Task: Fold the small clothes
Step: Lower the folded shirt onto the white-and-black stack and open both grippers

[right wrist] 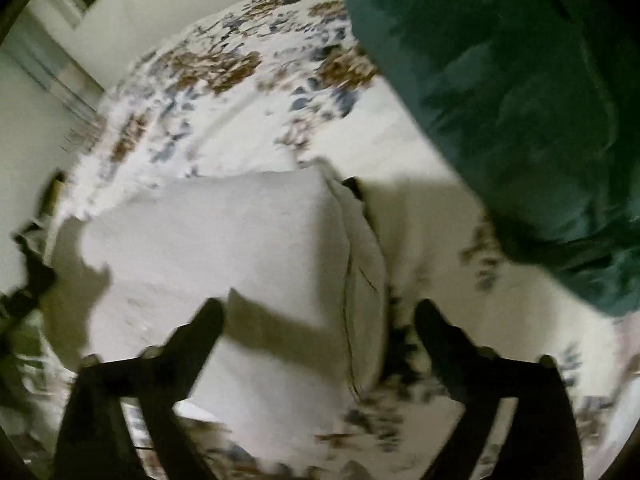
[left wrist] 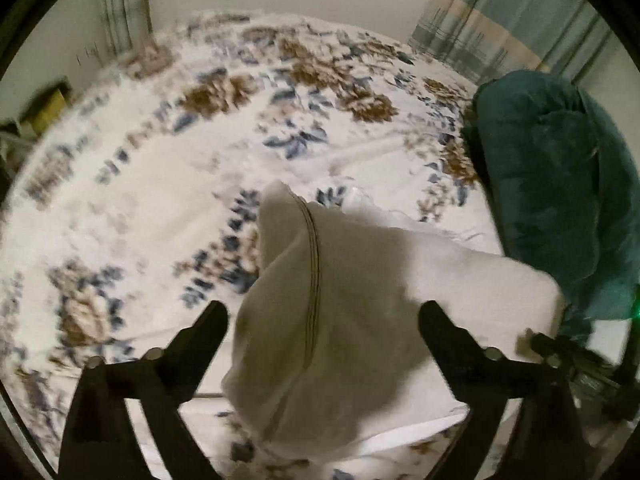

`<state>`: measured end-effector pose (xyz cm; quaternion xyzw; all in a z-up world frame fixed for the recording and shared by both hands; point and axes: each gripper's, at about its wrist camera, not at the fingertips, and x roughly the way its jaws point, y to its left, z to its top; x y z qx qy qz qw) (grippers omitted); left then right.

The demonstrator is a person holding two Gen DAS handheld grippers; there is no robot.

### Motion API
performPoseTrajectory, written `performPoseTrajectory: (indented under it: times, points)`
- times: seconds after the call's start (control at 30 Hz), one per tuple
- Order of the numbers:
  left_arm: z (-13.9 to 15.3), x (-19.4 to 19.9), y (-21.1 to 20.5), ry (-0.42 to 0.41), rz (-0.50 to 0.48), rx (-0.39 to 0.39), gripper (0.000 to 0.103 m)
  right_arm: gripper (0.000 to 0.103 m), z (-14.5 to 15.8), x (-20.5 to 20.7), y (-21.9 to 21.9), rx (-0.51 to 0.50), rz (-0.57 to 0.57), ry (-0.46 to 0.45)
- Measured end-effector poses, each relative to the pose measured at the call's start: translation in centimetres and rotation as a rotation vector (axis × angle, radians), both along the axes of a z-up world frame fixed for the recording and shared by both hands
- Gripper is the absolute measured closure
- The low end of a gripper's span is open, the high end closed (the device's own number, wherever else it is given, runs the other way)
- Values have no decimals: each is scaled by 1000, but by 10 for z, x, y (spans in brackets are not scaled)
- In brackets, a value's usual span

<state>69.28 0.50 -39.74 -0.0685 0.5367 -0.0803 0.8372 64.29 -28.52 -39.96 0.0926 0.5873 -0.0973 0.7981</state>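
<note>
A small white garment [left wrist: 360,312] with a dark stitched seam lies folded on the floral bedspread [left wrist: 168,184]. My left gripper [left wrist: 323,312] is open, its two black fingers standing either side of the garment's near end, just above it. The other gripper's tip [left wrist: 560,350] shows at the garment's right edge. In the right wrist view the same white garment [right wrist: 248,248] lies as a folded rectangle. My right gripper [right wrist: 319,312] is open above its near right part, holding nothing. Both views are motion-blurred.
A dark teal bundle of cloth [left wrist: 560,184] lies on the bed to the right of the garment, and it fills the upper right of the right wrist view [right wrist: 512,112]. Striped curtains [left wrist: 492,20] and a pale wall stand behind the bed.
</note>
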Motion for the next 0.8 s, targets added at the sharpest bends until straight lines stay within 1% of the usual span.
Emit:
performPoseTrajectory:
  times: [0.03,0.07,0.23,0.33,0.4,0.5,0.53,0.6,0.8]
  points:
    - [4,-8,-5,-26,8,41,0,1,5,-7,6,-51,9,-2]
    - [6,-12,-8,-38,14,62,0,1,9,-14,11,-88,20,-3]
    - [16,-39,-18,-42,22,94,0,0,40,-49,26,-165,-17,-22]
    - [35,-60,-23,-51,5,126,0,0,69,-73,36,-213,-22,-59]
    - [50,-74,-26,-70,-5,139,0,0,94,-92,43,-234,-27,-93]
    - [81,-103,-29,-113,-12,173,0,0,128,-118,47,-248,-32,-125]
    - [88,-109,-29,-123,-12,176,0,0,138,-127,49,-257,-32,-132]
    - [111,-131,-28,-142,-10,177,0,0,163,-147,54,-273,-25,-153]
    - [172,-191,-23,-199,9,183,0,0,246,-214,75,-308,-13,-227]
